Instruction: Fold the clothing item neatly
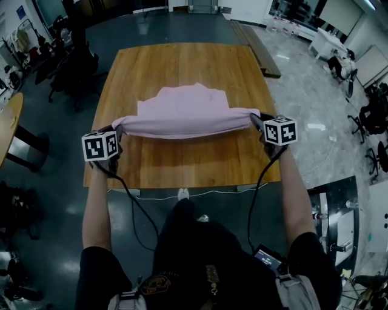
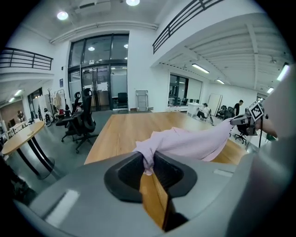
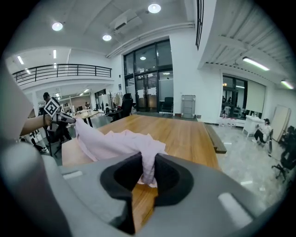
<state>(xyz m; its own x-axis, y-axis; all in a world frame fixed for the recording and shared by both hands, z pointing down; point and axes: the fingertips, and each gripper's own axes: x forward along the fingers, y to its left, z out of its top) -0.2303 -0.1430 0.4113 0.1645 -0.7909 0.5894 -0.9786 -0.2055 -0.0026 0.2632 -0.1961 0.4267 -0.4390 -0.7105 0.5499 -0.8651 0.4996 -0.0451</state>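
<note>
Over table (image 1: 182,163), pink garment (image 1: 185,115) crosswise.

Wooden table (image 1: 182,163) stood mid-room. Black office chairs (image 2: 83,118) stood near its left side, a round table (image 2: 21,136) further left. Long wooden planks (image 1: 257,48) lay on the floor by its right side. Person (image 3: 265,130) sat far right.

head: above, steeply down | left claw (image 2: 148,166), right claw (image 3: 147,173) views: low, close, forward | shared: table (image 1: 188,163)

place: open-plan office or lab hall | signs: office chairs (image 2: 81,122), long wooden table (image 1: 182,66), tall glass doors (image 3: 155,90), balcony railing (image 3: 60,70), ceiling lights (image 3: 154,8), seated person (image 2: 202,111)
</note>
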